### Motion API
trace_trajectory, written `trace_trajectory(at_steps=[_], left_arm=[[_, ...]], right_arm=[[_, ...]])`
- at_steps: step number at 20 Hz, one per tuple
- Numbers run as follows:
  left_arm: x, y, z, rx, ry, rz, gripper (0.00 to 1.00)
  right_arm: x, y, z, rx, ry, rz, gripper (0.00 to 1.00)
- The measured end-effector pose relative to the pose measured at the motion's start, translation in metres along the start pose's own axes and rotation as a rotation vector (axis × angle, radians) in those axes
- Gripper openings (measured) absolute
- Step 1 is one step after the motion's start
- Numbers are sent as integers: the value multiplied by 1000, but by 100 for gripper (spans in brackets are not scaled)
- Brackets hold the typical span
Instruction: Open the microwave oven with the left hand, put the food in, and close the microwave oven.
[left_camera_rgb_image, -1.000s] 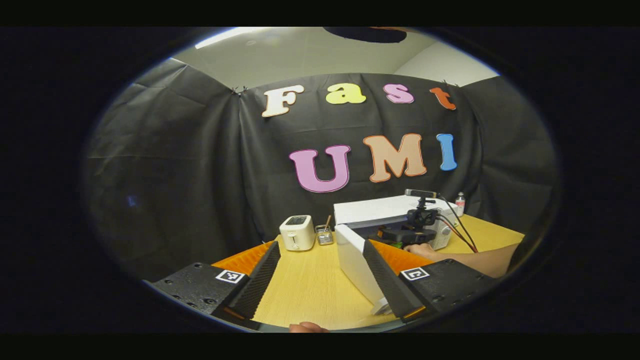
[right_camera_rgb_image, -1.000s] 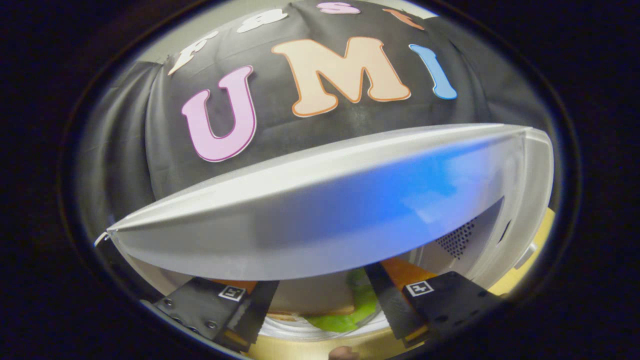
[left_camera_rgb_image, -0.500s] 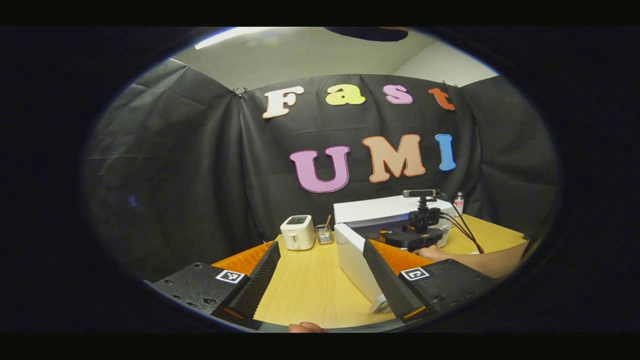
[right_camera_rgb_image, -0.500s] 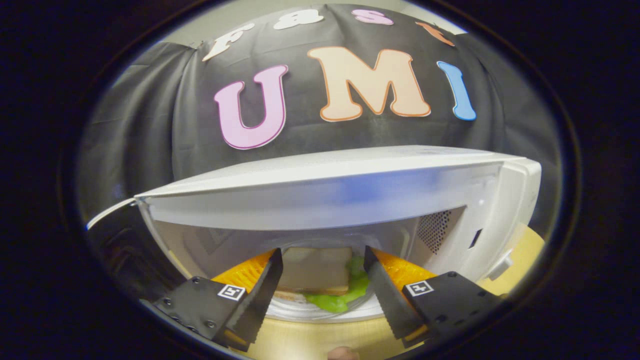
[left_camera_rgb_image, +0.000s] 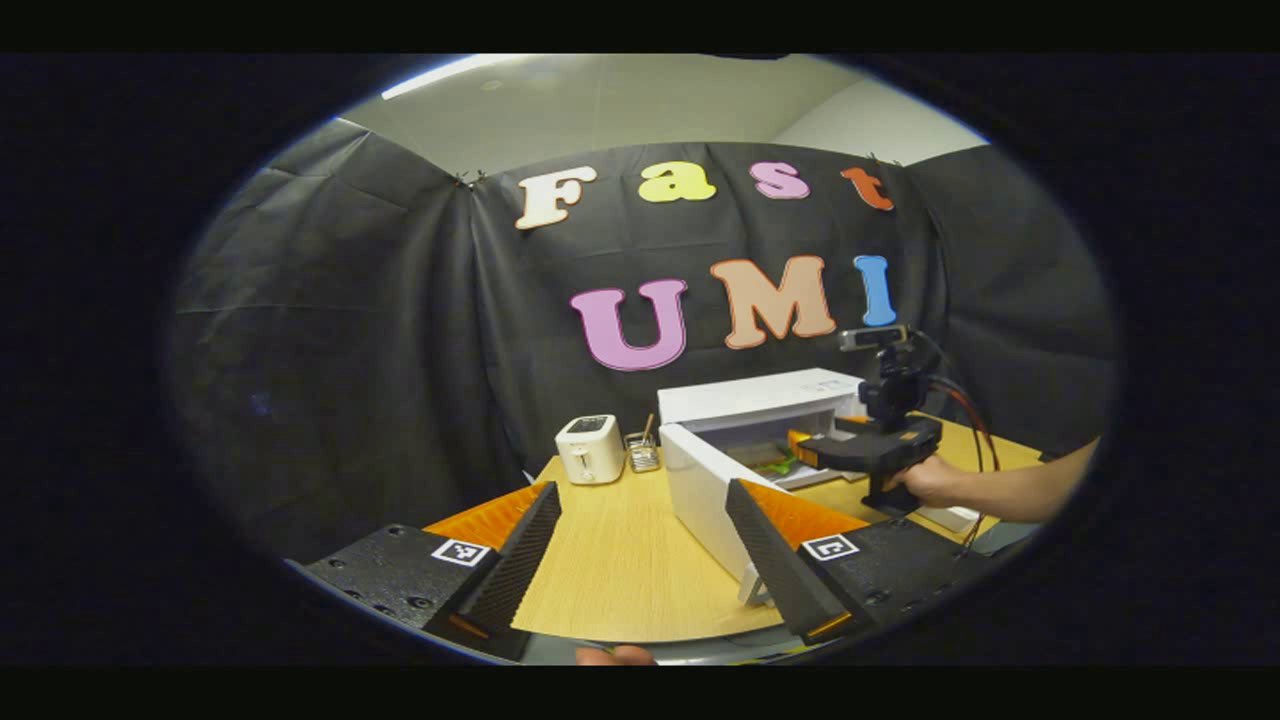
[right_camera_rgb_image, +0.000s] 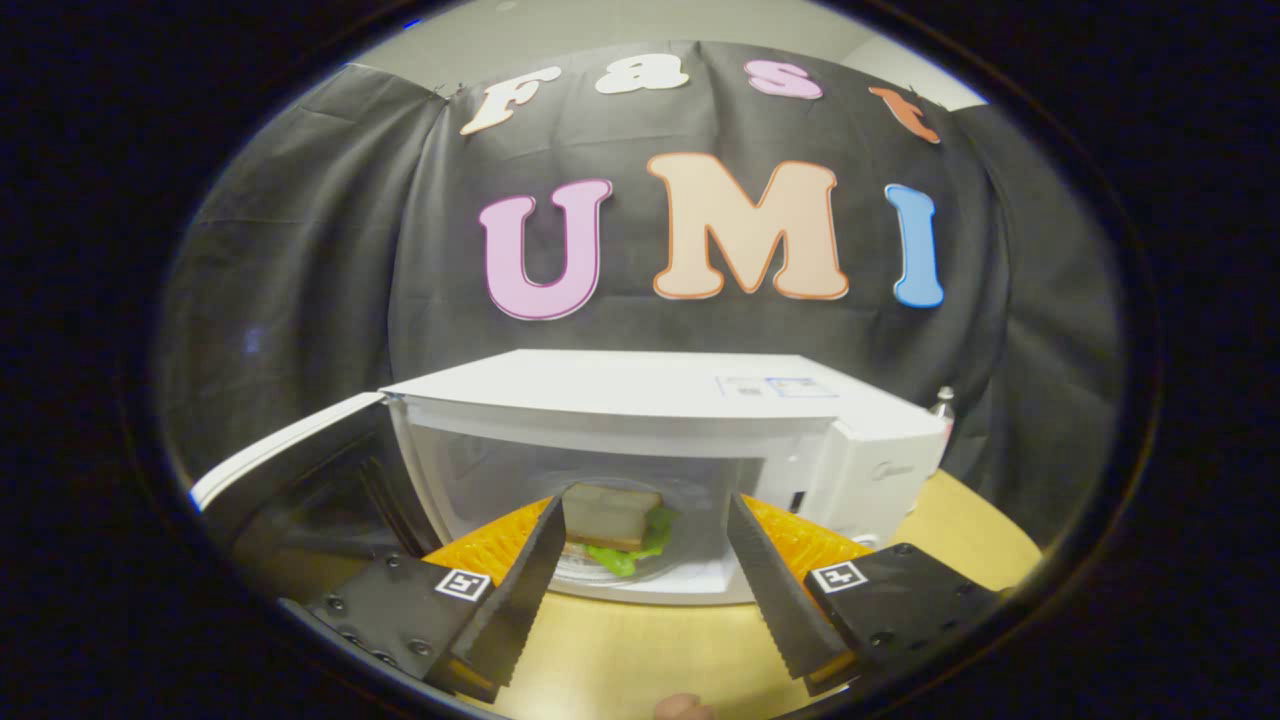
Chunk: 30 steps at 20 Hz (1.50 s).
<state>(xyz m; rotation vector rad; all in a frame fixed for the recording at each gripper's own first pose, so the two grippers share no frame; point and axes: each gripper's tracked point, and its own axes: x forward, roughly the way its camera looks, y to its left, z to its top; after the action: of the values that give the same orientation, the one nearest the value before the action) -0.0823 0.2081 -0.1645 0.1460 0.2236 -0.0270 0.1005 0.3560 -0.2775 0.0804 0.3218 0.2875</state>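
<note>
The white microwave oven (right_camera_rgb_image: 660, 400) stands on the wooden table with its door (right_camera_rgb_image: 285, 450) swung open to the left. Inside sits a sandwich with green lettuce (right_camera_rgb_image: 612, 525) on a plate. My right gripper (right_camera_rgb_image: 645, 585) is open and empty, just outside the oven's mouth. In the left gripper view the microwave oven (left_camera_rgb_image: 760, 400) is at the table's far right, its open door (left_camera_rgb_image: 705, 495) edge-on toward me. My left gripper (left_camera_rgb_image: 640, 560) is open and empty, back from the door. The right gripper (left_camera_rgb_image: 860, 445), held by a hand, hovers in front of the oven.
A white toaster (left_camera_rgb_image: 587, 449) and a small holder with sticks (left_camera_rgb_image: 641, 452) stand at the back of the table (left_camera_rgb_image: 620, 570) by the black cloth wall. A small bottle (right_camera_rgb_image: 945, 400) stands behind the microwave on the right. Cables trail from the right gripper.
My right gripper has drawn back out of the microwave, leaving the sandwich inside. In the left gripper view it has risen and moved away from the oven. My left gripper shifted slightly.
</note>
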Motion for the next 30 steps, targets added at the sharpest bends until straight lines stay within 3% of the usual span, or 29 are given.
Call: trace_trajectory(at_steps=[3,9,13,18,21,22,23,25,30], left_arm=[[-6,-7,-15,2,10,-18,97],[2,-20,-56,-35,69,-39,98],[12,-23,-70,-97,81,-51,100],[19,-29,-87,-119,112,-56,92],[24,-44,-88,-135,108,-89,67],[28,-38,-95,-106,135,-43,63],[27,-21,-103,-66,162,33,42],[35,-32,-114,-66,187,29,0],[42,-64,-117,-51,197,-6,0]], right_arm=[[-40,-22,21,-17,-6,-1,95],[-96,-76,97,-95,-92,-39,96],[-130,-103,135,-54,-152,-61,96],[-160,-125,160,-134,-197,-86,96],[-169,-132,166,-144,-208,-92,96],[-170,-134,170,-141,-212,-93,96],[-172,-136,172,-138,-215,-93,100],[-175,-139,180,-126,-224,-89,96],[-179,-149,199,-107,-246,-84,96]])
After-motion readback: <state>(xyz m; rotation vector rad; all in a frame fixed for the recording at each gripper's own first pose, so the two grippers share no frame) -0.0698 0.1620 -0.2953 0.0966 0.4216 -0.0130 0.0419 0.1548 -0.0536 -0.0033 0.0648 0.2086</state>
